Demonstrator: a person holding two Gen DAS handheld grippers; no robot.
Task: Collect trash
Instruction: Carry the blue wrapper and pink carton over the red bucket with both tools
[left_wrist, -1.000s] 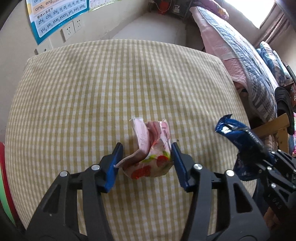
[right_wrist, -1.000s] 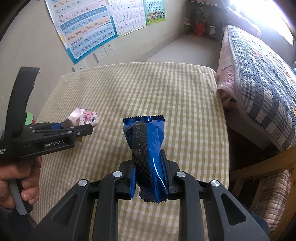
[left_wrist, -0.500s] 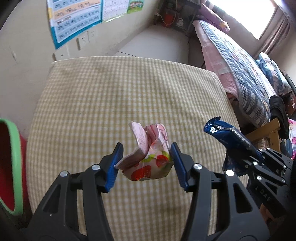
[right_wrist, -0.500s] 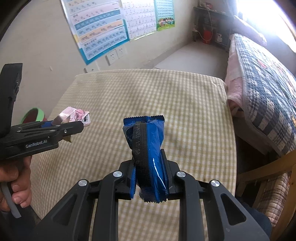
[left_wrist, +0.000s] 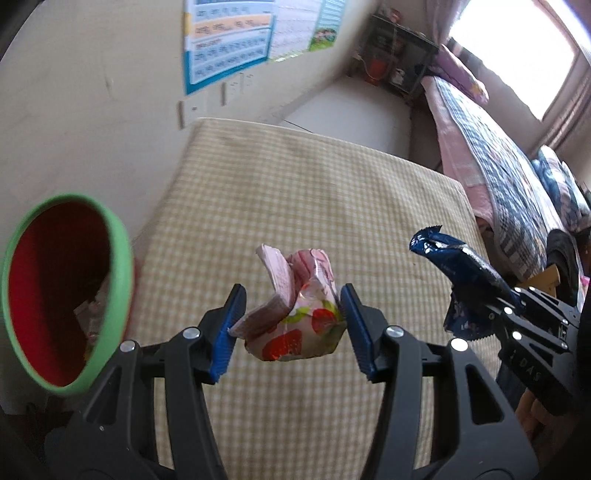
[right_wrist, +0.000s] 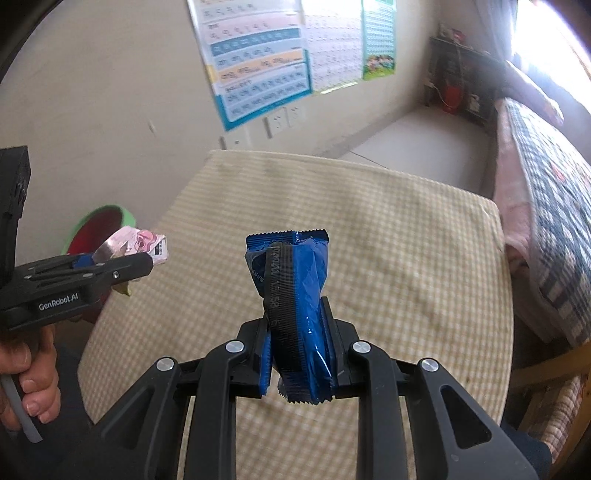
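1. left gripper (left_wrist: 291, 325) pinches a crumpled pink wrapper (left_wrist: 295, 321) with a strawberry print; both blue pads (left_wrist: 226, 332) press its sides, jaws about half spread around the bulk.
2. pink wrapper hangs in the air above the checked tablecloth (left_wrist: 295, 192), not touching it. right wrist view shows the same wrapper (right_wrist: 138, 245) sticking out past the tip of the left gripper (right_wrist: 122, 264).
3. right gripper (right_wrist: 297, 354) is clamped tight on a blue snack wrapper (right_wrist: 291, 295); the wrapper stands upright between the jaws, serrated top edge up, tail poking out below the pads.
4. blue snack wrapper is also off the cloth. in the left wrist view it (left_wrist: 458, 269) sits at right, held by the right gripper (left_wrist: 491, 306), well apart from the pink one.
5. bin (left_wrist: 118, 258), red inside with a green rim, sits left of the table edge, tilted in view; some litter visible at the bottom. in the right wrist view its rim (right_wrist: 125, 214) shows just behind the pink wrapper.
6. a hand (right_wrist: 27, 384) grips the left tool's handle at lower left.
7. posters (right_wrist: 258, 55) on the wall, bed (right_wrist: 546, 177) at right.
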